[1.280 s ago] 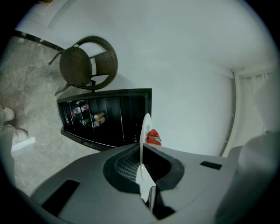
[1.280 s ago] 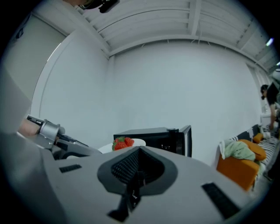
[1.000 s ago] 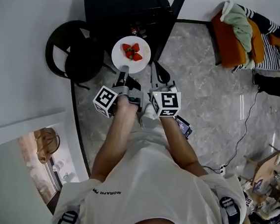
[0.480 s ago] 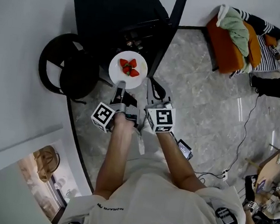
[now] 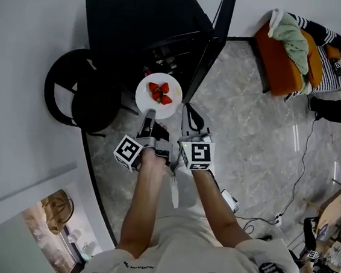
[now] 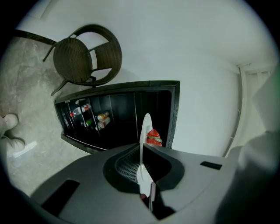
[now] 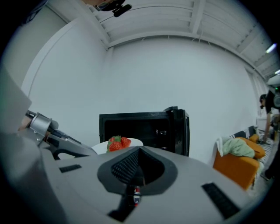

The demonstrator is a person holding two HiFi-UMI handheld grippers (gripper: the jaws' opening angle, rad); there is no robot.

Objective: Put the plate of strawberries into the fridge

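Note:
A white plate [image 5: 158, 94] with a few strawberries [image 5: 161, 92] hangs just in front of the open black fridge [image 5: 148, 16]. My left gripper [image 5: 150, 115] is shut on the plate's near rim. In the left gripper view the plate [image 6: 145, 135] stands edge-on between the jaws, strawberries [image 6: 153, 137] to its right, the fridge's dark inside [image 6: 127, 113] beyond. My right gripper [image 5: 188, 114] hovers beside the left one, shut and holding nothing. Its own view shows the plate [image 7: 131, 142] and strawberries [image 7: 117, 143] at left before the fridge [image 7: 140, 127].
The fridge door [image 5: 216, 37] stands open to the right, with bottles and cans [image 6: 87, 116] on its shelves. A dark wicker chair [image 5: 79, 87] sits left of the fridge against the wall. An orange sofa [image 5: 279, 50] with clothes is at the far right.
The person has stepped closer to the fridge. Both grippers and the plate have moved forward, and the plate is now at the fridge's open front.

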